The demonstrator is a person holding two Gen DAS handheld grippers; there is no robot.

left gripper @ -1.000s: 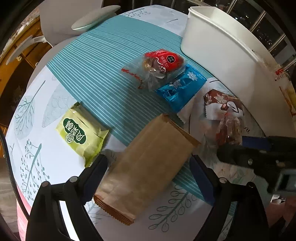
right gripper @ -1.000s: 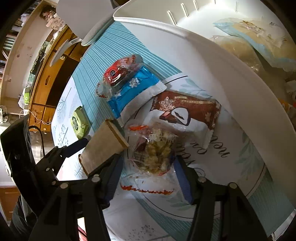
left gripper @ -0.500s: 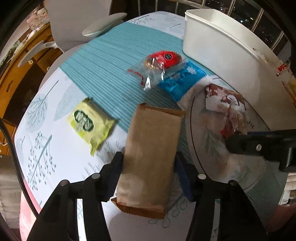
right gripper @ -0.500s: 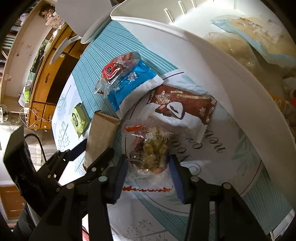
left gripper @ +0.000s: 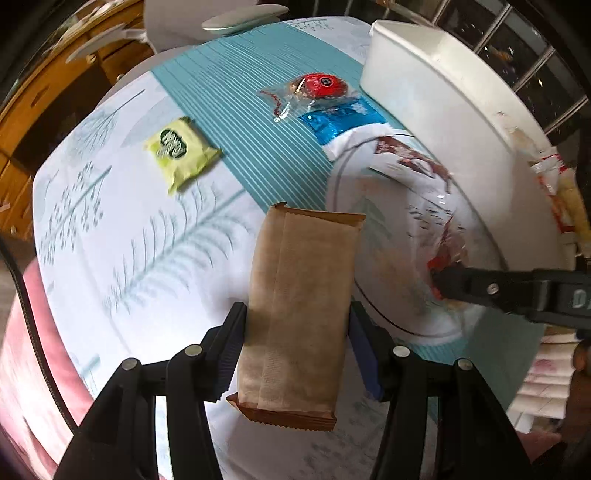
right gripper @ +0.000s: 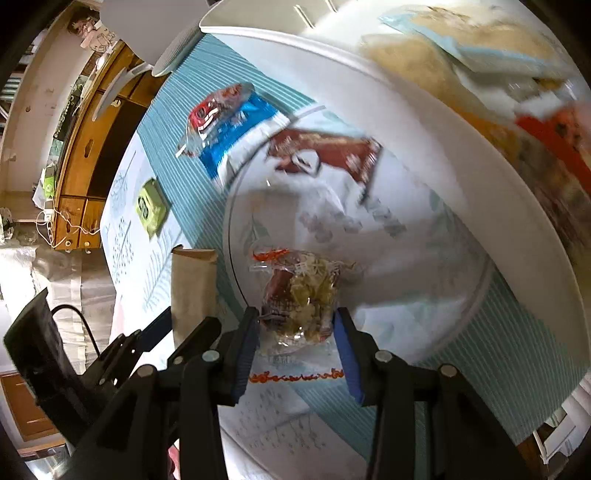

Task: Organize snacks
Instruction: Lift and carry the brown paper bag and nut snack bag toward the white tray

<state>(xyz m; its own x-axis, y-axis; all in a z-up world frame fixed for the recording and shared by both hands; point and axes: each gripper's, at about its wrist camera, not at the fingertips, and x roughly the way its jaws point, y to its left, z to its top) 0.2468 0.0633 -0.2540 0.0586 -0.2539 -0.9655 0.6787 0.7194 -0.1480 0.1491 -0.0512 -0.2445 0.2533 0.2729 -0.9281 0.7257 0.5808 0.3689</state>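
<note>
My left gripper (left gripper: 295,350) is shut on a brown paper snack packet (left gripper: 299,306) and holds it lifted above the table. My right gripper (right gripper: 295,339) is shut on a clear bag of mixed snacks (right gripper: 299,299), raised over the table. The brown packet also shows in the right wrist view (right gripper: 192,280). A white bin (right gripper: 424,122) with several snacks inside stands at the right; it also shows in the left wrist view (left gripper: 443,99).
On the table lie a green packet (left gripper: 181,151), a red-topped clear packet (left gripper: 314,88), a blue packet (left gripper: 340,122) and a brown chocolate packet (left gripper: 406,162). A grey chair (left gripper: 236,22) stands beyond the table. The right gripper's arm (left gripper: 517,291) crosses the right side.
Both grippers closed on their snacks. The left has lifted the brown packet off the table, the right has lifted the clear bag. Both views are higher and blurred by motion.
</note>
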